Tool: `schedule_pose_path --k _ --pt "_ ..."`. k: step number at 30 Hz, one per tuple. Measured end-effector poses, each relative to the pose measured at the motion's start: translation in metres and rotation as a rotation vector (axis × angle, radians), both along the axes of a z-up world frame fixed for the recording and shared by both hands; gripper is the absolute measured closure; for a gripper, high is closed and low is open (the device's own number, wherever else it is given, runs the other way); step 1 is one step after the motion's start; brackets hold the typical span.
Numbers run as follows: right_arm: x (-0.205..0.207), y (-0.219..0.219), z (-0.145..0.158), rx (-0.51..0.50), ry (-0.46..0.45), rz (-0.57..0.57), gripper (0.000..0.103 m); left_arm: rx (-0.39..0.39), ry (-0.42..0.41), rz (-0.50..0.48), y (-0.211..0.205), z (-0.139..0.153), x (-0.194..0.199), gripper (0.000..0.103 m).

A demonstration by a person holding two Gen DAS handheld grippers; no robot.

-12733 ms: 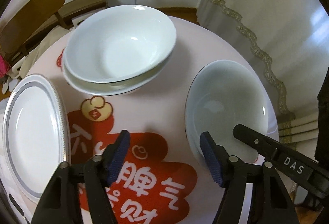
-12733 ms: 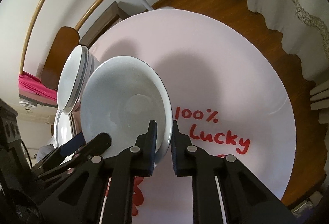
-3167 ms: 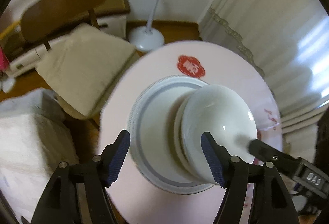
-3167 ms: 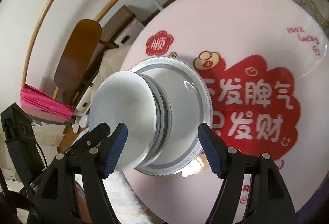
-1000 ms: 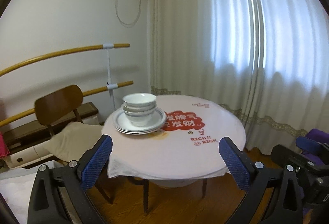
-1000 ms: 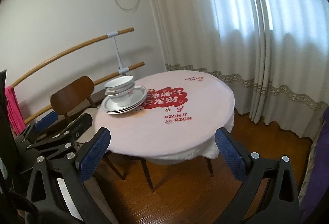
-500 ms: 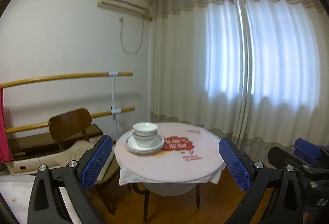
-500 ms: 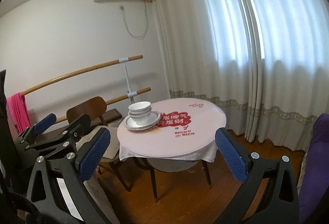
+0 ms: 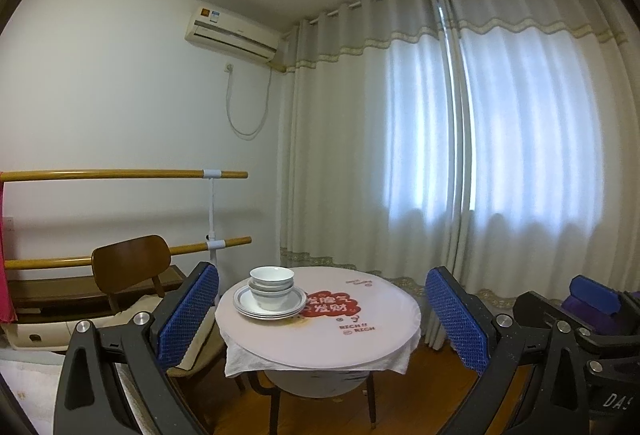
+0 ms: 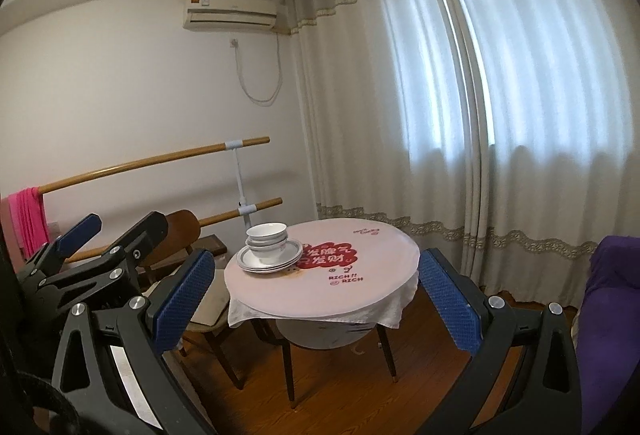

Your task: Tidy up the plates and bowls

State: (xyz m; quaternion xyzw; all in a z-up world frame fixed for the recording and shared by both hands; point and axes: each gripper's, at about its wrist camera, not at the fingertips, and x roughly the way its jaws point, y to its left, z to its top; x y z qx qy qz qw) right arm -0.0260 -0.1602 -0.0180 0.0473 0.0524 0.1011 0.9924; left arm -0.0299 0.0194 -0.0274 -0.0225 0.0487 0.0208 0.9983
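Observation:
A stack of white bowls (image 9: 271, 285) sits on a stack of grey-rimmed plates (image 9: 244, 305) at the left side of the round pink table (image 9: 360, 339). The bowls (image 10: 267, 238), plates (image 10: 245, 262) and table (image 10: 360, 291) also show in the right wrist view. My left gripper (image 9: 322, 309) is open and empty, well back from the table. My right gripper (image 10: 316, 293) is open and empty, also far from the table.
A wooden chair (image 9: 128, 267) with a cushion stands left of the table. Wooden wall bars (image 9: 120, 174) run behind it. Curtains (image 9: 480, 155) hang on the right. A purple seat (image 10: 612, 295) is at far right. Wooden floor (image 10: 340, 387) lies under the table.
Both grippers have pulled back farther from the table and tilted up; the table and stack look smaller and more ceiling shows. The stack has not moved.

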Motion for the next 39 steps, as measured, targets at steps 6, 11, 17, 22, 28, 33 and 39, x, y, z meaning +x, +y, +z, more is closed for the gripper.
schedule_pose_path --k 6,11,17,22,28,33,39 --pt "-0.003 -0.005 -0.002 -0.001 -0.003 -0.01 0.0 0.003 0.001 -0.006 0.0 0.001 -0.011 0.001" --pt "-0.005 -0.007 -0.004 0.003 -0.001 -0.016 0.0 0.006 0.004 -0.007 -0.002 0.007 -0.01 0.001" --pt "-0.005 -0.008 -0.003 0.003 0.004 -0.02 0.0 0.008 0.013 -0.008 -0.005 0.013 -0.007 0.001" --pt "-0.005 -0.007 -0.003 0.002 0.004 -0.023 0.0 0.009 0.015 -0.007 -0.006 0.015 -0.007 0.001" --pt "-0.005 -0.007 -0.003 0.002 0.005 -0.023 0.0 0.01 0.019 -0.005 -0.005 0.015 -0.004 0.001" --pt "-0.006 -0.007 -0.004 0.001 0.008 -0.023 0.0 0.012 0.021 -0.004 -0.006 0.013 -0.002 0.001" --pt "-0.005 -0.007 -0.003 0.002 0.008 -0.023 0.0 0.014 0.023 -0.003 -0.008 0.014 -0.001 0.001"
